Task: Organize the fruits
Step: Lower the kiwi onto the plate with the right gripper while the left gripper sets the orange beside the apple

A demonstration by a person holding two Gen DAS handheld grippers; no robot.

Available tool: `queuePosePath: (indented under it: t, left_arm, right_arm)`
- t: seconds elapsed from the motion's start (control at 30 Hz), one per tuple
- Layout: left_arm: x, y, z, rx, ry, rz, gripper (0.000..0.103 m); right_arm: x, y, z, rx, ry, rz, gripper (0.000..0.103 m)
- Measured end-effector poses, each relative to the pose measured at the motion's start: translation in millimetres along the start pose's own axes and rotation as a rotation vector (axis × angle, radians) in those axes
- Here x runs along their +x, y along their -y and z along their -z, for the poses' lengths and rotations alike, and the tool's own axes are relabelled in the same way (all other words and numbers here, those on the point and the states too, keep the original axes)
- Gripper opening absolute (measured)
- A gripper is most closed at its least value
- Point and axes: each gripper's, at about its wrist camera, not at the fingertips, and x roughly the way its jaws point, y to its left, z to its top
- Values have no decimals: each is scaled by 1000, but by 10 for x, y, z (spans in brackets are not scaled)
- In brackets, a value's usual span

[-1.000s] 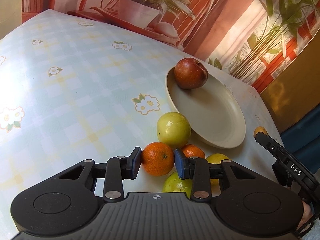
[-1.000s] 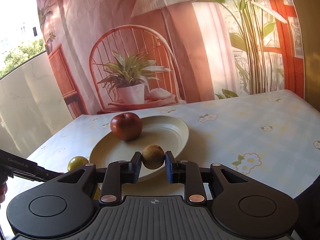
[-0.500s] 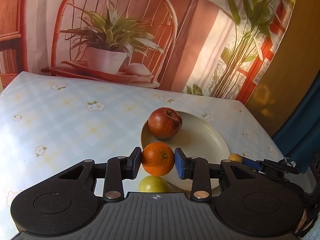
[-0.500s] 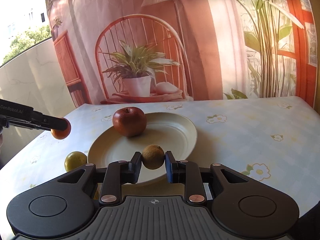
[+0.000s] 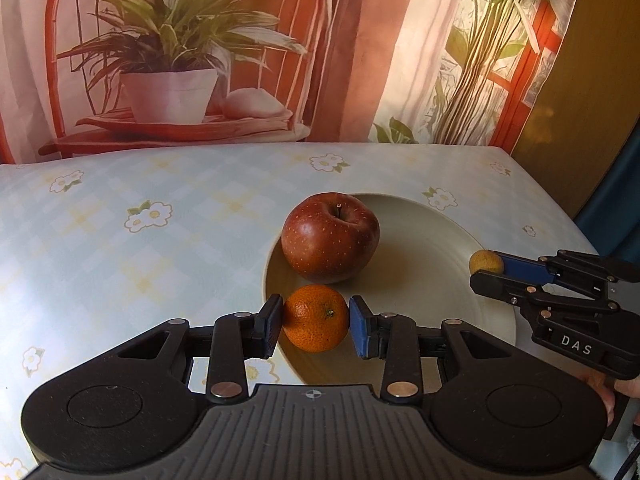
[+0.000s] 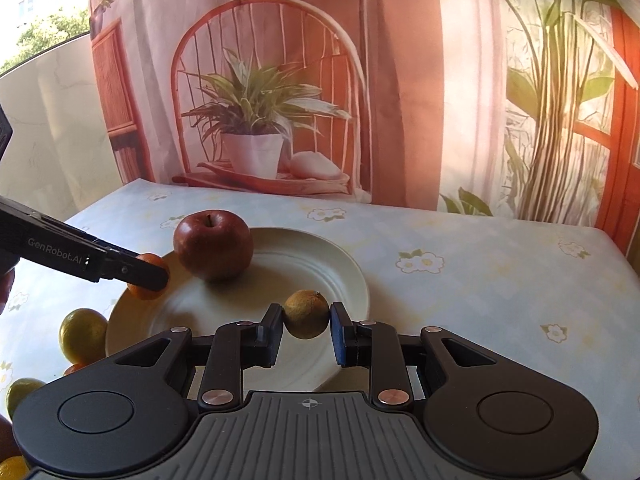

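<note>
While the left tongs (image 5: 316, 324) grip an orange (image 5: 316, 323) over the plate (image 5: 440, 300) rim beside the apple (image 5: 330, 237), the right tongs (image 6: 307, 321) clamp a small brownish fruit (image 6: 307, 313). Released too high, either fruit could roll off onto the counter (image 5: 140, 220).

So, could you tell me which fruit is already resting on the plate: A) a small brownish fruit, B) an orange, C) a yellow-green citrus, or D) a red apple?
D: only the red apple sits on the plate; the orange and the small brownish fruit are clamped in grippers.
</note>
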Motion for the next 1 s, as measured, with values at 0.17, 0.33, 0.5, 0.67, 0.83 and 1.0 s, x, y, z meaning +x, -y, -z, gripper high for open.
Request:
queuePosePath:
  t: [0.17, 0.33, 0.5, 0.67, 0.83, 1.0]
  left_arm:
    - [76, 40, -65, 45, 5, -20, 38]
    - [131, 67, -46, 79, 0, -40, 38]
    - [173, 98, -32, 95, -10, -43, 38]
    - [170, 106, -25, 111, -7, -48, 39]
    - [176, 123, -26, 111, -5, -55, 39]
    - [172, 140, -36, 112, -6, -73, 39]
  right_arm:
    - [197, 95, -121, 1, -20, 24, 23]
    - [331, 58, -171, -37, -44, 31, 23]
    - [402, 24, -175, -54, -58, 27, 23]
    - [410, 13, -166, -55, -60, 24, 23]
    - [420, 14, -149, -65, -63, 21, 24]
    - [394, 18, -139, -58, -57, 18, 25]
